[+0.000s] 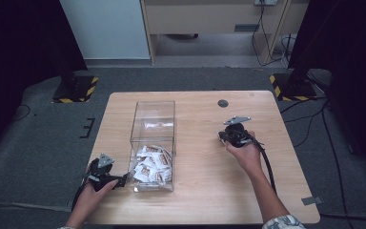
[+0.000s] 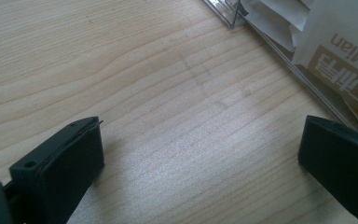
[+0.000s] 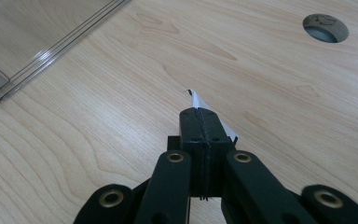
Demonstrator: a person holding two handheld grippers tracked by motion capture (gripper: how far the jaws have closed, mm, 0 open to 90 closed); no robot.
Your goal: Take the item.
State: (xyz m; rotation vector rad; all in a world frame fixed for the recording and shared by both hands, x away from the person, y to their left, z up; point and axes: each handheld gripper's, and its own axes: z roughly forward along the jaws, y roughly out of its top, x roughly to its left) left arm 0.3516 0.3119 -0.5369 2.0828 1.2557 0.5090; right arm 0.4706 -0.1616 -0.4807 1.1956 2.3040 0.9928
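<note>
A clear plastic box [image 1: 153, 143] stands left of centre on the wooden table [image 1: 205, 191]. Its near half holds several white packets with brown print [image 1: 151, 164]. My left gripper [image 1: 119, 181] rests low at the box's near-left corner, open, with bare wood between its fingers. In the left gripper view its jaws [image 2: 200, 149] stand wide apart, and the box wall [image 2: 279, 51] and a printed packet [image 2: 349, 51] lie just beyond. My right gripper [image 1: 224, 137] is right of the box, shut on a thin white packet [image 3: 196, 100] that pokes out past the tips [image 3: 199, 116].
A round cable hole [image 1: 223, 103] sits in the table behind the right gripper, also seen as the hole [image 3: 325, 27] in the right gripper view. The box's far half [image 3: 37, 42] holds nothing. Black stands with striped bases flank the table on the floor.
</note>
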